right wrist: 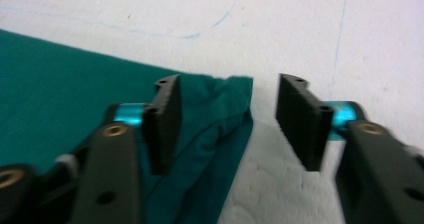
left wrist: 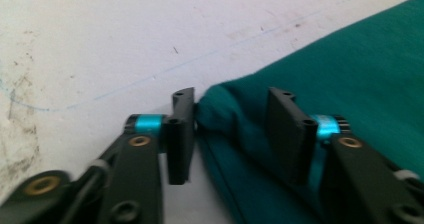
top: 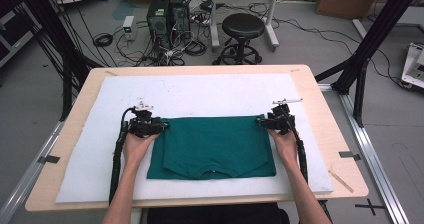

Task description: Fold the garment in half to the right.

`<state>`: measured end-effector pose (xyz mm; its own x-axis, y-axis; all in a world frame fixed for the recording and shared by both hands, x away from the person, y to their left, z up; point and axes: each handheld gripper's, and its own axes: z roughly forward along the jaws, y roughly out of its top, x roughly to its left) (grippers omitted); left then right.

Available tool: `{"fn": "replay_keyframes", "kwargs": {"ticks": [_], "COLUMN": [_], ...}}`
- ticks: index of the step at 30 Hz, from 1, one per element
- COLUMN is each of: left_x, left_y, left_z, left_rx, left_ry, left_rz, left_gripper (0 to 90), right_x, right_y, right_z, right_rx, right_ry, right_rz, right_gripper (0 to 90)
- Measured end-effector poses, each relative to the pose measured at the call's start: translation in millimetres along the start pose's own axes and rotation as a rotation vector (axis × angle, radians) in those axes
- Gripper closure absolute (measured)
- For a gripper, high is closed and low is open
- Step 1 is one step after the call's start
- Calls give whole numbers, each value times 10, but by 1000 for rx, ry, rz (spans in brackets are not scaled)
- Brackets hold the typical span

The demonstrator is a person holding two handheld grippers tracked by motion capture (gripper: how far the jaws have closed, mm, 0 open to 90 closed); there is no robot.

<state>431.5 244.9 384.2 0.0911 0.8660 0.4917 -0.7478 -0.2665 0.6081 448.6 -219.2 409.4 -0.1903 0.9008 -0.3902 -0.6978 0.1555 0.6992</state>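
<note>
The green T-shirt [top: 212,146] lies folded in half on the white foam pad [top: 200,91], nearer the surface's front edge than its far edge, neckline toward the person and the fold line along the far side. Both tongs sit at the two far corners of that fold. The left tongs [left wrist: 230,129] stand parted, with the bunched cloth corner lying between the jaws but not pressed. The right tongs [right wrist: 225,119] are likewise parted, one jaw over the fabric, the other over bare pad, and nothing is clamped.

The step looks like letting go after a fold. To do it well, draw each pair of tongs straight outward and up from its corner, so that no jaw drags the puckered corners and skews the fold; the corners could then be flattened.

There is open pad beyond the far fold and to both sides. The surface [top: 327,134] shows bare wood at its left and right edges, so the hands can back off freely.
</note>
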Motion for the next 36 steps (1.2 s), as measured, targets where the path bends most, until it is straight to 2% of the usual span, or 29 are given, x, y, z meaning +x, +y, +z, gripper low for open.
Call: {"fn": "replay_keyframes", "kwargs": {"ticks": [1,4,7,10,11,13,16,19,23,27,29,36], "left_x": [-20,-87,-165,-239,-264,-301,-336,-372,-407,-463,-480,-491], "left_y": [6,7,-23,-62,-88,-141,-232,-316,-371,-406,-419,-435], "left_z": [-37,-175,-337,-482,-525,-607,-702,-782,-910,-1019,-1053,-1090], "left_rx": [5,-16,-80,-111,-141,-169,-180,-179,-192,-227,-235,-229], "left_ry": [6,12,-4,-8,-12,-39,-62,-76,-74,-67,-64,-62], "left_rz": [12,37,44,67,68,57,48,49,45,45,44,40], "left_gripper": [455,436,430,387,374,362,338,304,284,261,261,261], "right_x": [0,15,47,89,100,114,139,166,160,153,158,152], "right_y": [-9,-52,-100,-163,-189,-242,-326,-395,-421,-432,-443,-430], "right_z": [-17,-120,-238,-356,-396,-458,-515,-566,-666,-748,-753,-776], "right_rx": [1,-24,-54,-83,-93,-112,-114,-114,-144,-176,-174,-184], "right_ry": [8,4,13,30,34,43,55,30,19,35,45,54], "right_rz": [3,-1,-17,-40,-42,-39,-62,-100,-115,-104,-105,-99], "right_gripper": [387,368,329,322,315,295,269,250,222,218,219,219]}}
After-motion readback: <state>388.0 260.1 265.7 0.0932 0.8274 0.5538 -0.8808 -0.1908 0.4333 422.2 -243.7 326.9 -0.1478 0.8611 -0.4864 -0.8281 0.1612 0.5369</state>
